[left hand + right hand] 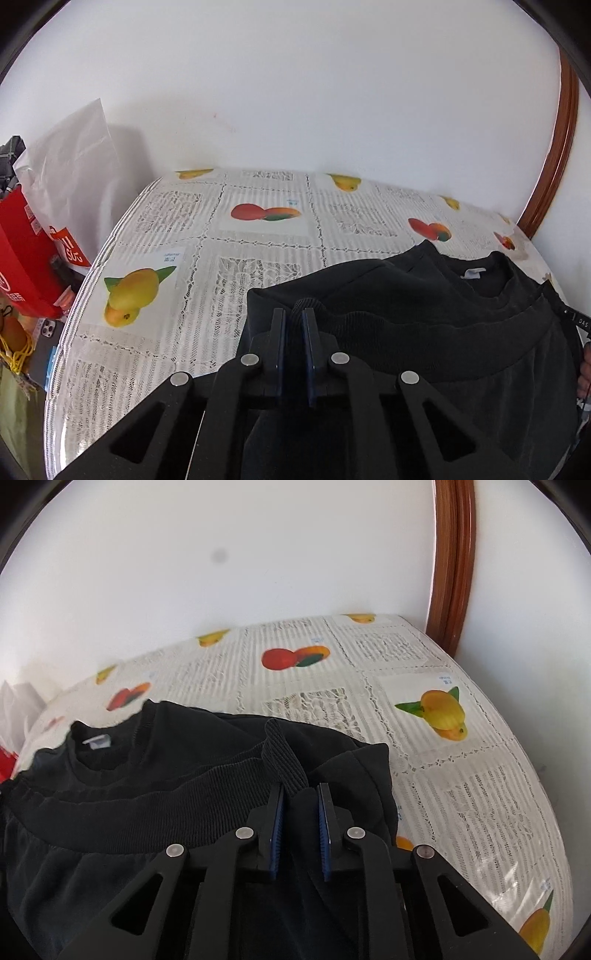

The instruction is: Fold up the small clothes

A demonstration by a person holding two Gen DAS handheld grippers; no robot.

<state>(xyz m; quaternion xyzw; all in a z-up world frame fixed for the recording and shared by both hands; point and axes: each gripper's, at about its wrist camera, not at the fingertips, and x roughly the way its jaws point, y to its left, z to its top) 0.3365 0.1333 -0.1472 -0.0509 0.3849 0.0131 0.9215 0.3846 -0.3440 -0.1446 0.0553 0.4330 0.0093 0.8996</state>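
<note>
Left wrist view. The left gripper [293, 314] has its two fingers drawn close together, pinching a ribbed edge of the black sweatshirt [424, 314] between the blue pads [280, 343]. A small bunch of ribbed fabric shows just above the fingertips. The garment lies on the table [207, 258], on its near right part, with the bottom hem band [443, 343] brought up toward the collar [491, 280]. A white neck label [472, 273] shows inside the collar. The table carries a lace-pattern cloth printed with mangoes under a clear cover and stands against a white wall [295, 92]. Left of the table: a white plastic bag [74, 166], a red bag [26, 258], and a phone [46, 328] lower down. A brown wooden frame [557, 147] runs up the wall at far right.

Right wrist view. The right gripper [303, 794] sits with its fingers slightly apart; a ribbed black strip [282, 760] of the sweatshirt [166, 775] rises from between the fingertips, lying against the left pad [277, 823]. A gap shows beside the right pad, so whether both pads press the fabric cannot be told. The hem band [147, 812] stretches left from the gripper, just below the collar [107, 746] with its white label [98, 743]. The table [461, 775] stretches bare to the right, and the wooden frame [454, 554] stands at the far right corner.
</note>
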